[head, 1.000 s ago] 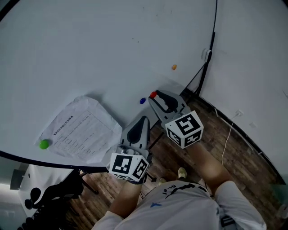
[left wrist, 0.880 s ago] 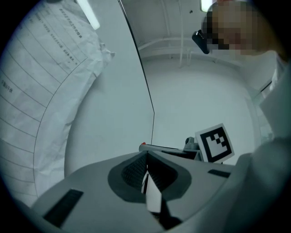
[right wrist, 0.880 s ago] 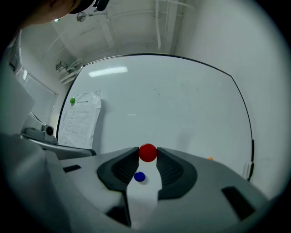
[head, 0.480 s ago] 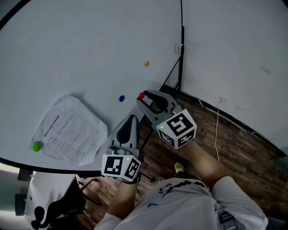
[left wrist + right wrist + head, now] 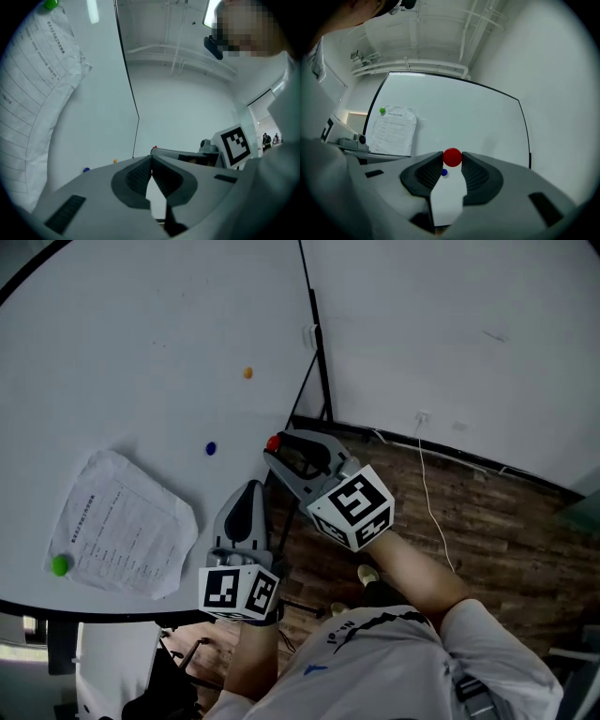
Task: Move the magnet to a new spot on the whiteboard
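A small round red magnet [image 5: 452,157] sits clamped between the tips of my right gripper [image 5: 452,158], which is shut on it. In the head view the red magnet [image 5: 273,442] shows at the tip of the right gripper [image 5: 275,446], held near the whiteboard's [image 5: 131,352] lower right corner; contact with the board cannot be told. My left gripper [image 5: 248,495] hangs lower, beside the board's lower part, jaws shut with nothing in them. The left gripper [image 5: 151,161] shows its tips pressed together in its own view.
A blue magnet [image 5: 210,448] and an orange magnet [image 5: 247,373] stick to the whiteboard. A green magnet [image 5: 60,564] pins a printed paper sheet [image 5: 117,524] at lower left. A black cable [image 5: 314,343] runs down the board's right edge. Wooden floor [image 5: 469,512] lies below.
The head view has swung right, so the board and its magnets slid left in the frame. Both grippers keep their pose and the red magnet stays in the right one.
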The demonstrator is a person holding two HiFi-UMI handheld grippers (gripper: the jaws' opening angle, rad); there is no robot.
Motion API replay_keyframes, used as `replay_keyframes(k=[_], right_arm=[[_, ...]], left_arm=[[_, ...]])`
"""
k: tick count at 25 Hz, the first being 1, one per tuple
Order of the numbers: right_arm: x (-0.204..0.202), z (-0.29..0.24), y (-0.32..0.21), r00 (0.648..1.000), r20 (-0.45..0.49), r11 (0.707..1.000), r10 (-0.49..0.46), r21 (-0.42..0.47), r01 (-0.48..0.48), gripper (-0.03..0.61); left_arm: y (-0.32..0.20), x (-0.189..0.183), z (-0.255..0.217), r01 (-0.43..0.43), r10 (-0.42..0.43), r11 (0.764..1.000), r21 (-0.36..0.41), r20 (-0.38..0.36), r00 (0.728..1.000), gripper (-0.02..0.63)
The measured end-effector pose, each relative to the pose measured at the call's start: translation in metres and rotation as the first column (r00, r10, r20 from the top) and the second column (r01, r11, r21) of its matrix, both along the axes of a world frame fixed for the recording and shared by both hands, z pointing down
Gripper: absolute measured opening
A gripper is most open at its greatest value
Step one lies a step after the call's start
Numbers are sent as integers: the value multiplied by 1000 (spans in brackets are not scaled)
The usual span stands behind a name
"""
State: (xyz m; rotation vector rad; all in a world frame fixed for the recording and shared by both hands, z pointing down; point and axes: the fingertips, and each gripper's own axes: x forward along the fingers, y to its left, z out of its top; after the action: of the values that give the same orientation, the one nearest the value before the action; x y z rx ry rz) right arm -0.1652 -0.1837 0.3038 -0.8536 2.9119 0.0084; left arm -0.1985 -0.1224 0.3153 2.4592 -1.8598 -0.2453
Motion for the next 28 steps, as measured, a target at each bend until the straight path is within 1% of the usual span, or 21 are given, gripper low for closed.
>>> replay_keyframes(k=[6, 11, 14, 20, 28], right_arm=[[23, -8, -1, 1000, 5, 1000, 27, 12, -27, 129], [31, -8, -25, 999, 24, 999, 32, 6, -32, 129], [28, -6, -47, 999, 36, 1000, 13, -5, -13, 129], [15, -16, -106, 997, 42, 998, -59, 4, 59, 129], [-7, -25, -186, 987, 41, 988, -154, 17, 154, 129]], left_arm=[[-4, 25, -2, -45, 45, 999, 1, 8, 999, 12], [-22, 29, -3, -38, 38, 999, -3, 20, 999, 12], [-38, 23, -1, -3, 3, 1000, -4, 24, 1000, 12], [-85, 18, -3, 76, -76, 997, -6, 32, 997, 12], [-149, 9, -9, 188, -188, 982, 5, 48, 981, 12]])
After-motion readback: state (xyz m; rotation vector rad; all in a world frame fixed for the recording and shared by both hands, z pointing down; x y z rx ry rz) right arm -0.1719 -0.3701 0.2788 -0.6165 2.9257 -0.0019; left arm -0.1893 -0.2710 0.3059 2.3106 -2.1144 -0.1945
